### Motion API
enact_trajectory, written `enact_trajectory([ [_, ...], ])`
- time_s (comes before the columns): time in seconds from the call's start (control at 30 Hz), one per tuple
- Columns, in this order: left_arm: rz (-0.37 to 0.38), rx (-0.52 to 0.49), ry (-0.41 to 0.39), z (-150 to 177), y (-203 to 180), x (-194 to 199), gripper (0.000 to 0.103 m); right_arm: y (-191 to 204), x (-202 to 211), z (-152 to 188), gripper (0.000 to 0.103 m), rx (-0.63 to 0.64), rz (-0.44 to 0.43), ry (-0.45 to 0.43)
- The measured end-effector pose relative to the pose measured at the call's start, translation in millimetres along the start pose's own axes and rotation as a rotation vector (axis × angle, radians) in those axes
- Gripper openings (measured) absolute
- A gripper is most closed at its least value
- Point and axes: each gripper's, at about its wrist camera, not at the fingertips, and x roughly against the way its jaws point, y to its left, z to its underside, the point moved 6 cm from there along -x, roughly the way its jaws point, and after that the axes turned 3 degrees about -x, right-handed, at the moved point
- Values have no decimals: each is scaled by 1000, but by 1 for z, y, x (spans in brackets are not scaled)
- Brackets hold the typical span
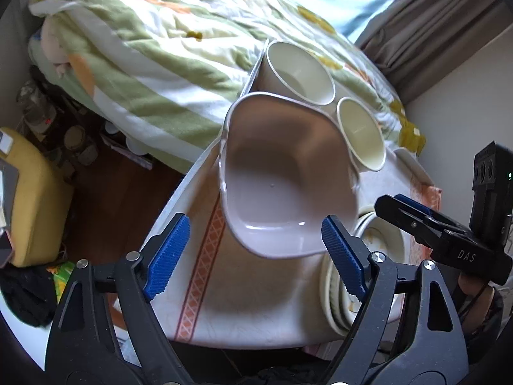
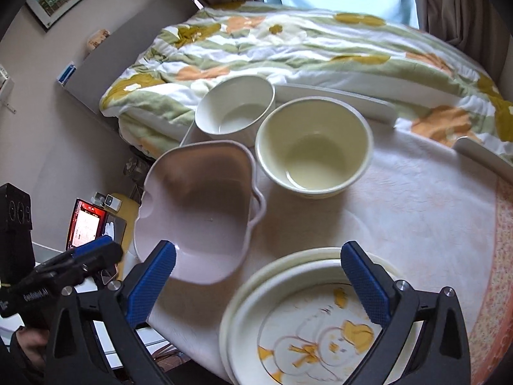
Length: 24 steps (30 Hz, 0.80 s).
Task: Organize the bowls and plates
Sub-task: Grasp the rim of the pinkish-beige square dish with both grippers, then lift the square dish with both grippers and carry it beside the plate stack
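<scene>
1. Pale pink, matte and plastic-like, the squarish dish is seen on the clothed table, at about 10 o'clock from the plate stack. It is judged light, stiff and not fragile, with a lobed rim and a small side handle that offer an edge hold.
2. Two cream bowls are noted beyond it: the larger bowl at 12 o'clock from the plates, and the smaller bowl at 11 o'clock, just beside the larger one. Both look glazed; they are judged heavier, slippery and breakable.
3. The plate stack, printed with orange figures, is found at the table's near edge. The upper plate sits inside a wider cream one. A grip across the rim is advised, since the flat faces give nothing to pinch.
4. The left gripper is observed with jaws spread and nothing between the pads; the pink dish's near rim lies just ahead of them.
5. The right gripper is likewise observed spread wide and empty, its pads framing the plate stack without pressing it.
6. Nesting of the smaller bowl into the larger is judged feasible; a rim hold at the wall is suggested, made slowly because of the glaze.
</scene>
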Motion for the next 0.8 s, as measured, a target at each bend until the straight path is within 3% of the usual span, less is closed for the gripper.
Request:
enact_trajectory([
  [0.07, 20, -12, 42, -6, 3, -18, 68, 3, -14, -3, 92, -10, 11, 27],
  [0.2, 23, -54, 101, -16, 6, -44, 62, 6, -41, -7, 79, -38, 32, 73],
  [0.3, 30, -63, 115, -23, 10, -53, 57, 6, -52, -11, 60, -56, 42, 92],
  [0.47, 10, -87, 163, -32, 15, -70, 33, 2, -62, -15, 45, -96, 69, 106],
  [0.53, 1, -95, 176, -33, 16, -74, 27, 1, -66, -16, 29, -112, 63, 116],
  [0.63, 9, -105, 178, -36, 17, -74, 25, 0, -65, -16, 19, -128, 58, 111],
  [0.8, -2, -122, 175, -37, 17, -72, 21, -1, -63, -16, 14, -136, 65, 104],
])
